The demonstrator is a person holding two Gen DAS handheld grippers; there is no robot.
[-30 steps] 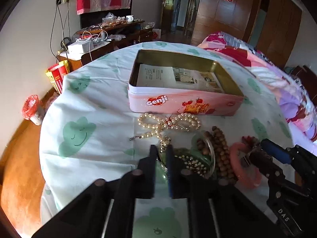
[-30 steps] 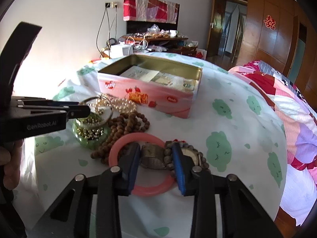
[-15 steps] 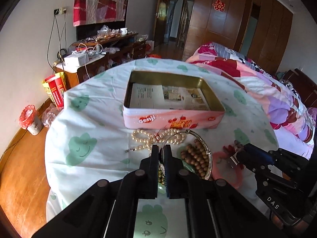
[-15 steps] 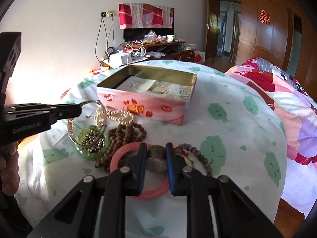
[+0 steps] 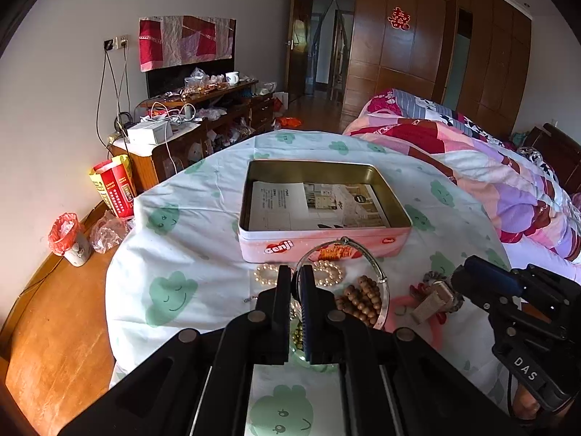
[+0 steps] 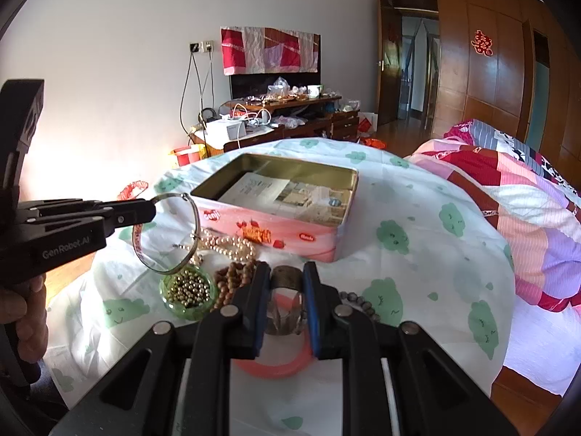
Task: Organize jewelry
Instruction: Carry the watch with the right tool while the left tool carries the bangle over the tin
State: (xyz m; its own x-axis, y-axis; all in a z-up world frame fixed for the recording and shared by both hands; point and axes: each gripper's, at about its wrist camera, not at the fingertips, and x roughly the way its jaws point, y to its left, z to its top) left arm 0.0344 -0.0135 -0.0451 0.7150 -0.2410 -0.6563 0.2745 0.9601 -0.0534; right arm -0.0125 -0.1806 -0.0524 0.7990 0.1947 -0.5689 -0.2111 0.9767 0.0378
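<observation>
My left gripper (image 5: 296,276) is shut on a thin silver bangle (image 5: 377,276), also in the right wrist view (image 6: 196,225), held above the table. My right gripper (image 6: 287,276) is shut on a wide metal cuff ring (image 6: 287,281), also in the left wrist view (image 5: 434,299), lifted over a pink bangle (image 6: 287,368). An open pink tin (image 5: 326,243) lined with paper stands behind the jewelry. On the cloth lie a pearl necklace (image 6: 228,245), brown wooden beads (image 5: 361,299) and a green glass dish of gold beads (image 6: 187,292).
The round table has a white cloth with green prints (image 5: 174,290). A dark bead bracelet (image 6: 357,303) lies right of my right gripper. A bed with a colourful quilt (image 5: 490,170) is at the right, a cluttered cabinet (image 5: 189,127) behind, and a bin (image 5: 69,236) on the floor.
Both grippers have risen from the table. The left has lifted the silver bangle out of the pile. The right closed on the metal cuff ring and lifted it.
</observation>
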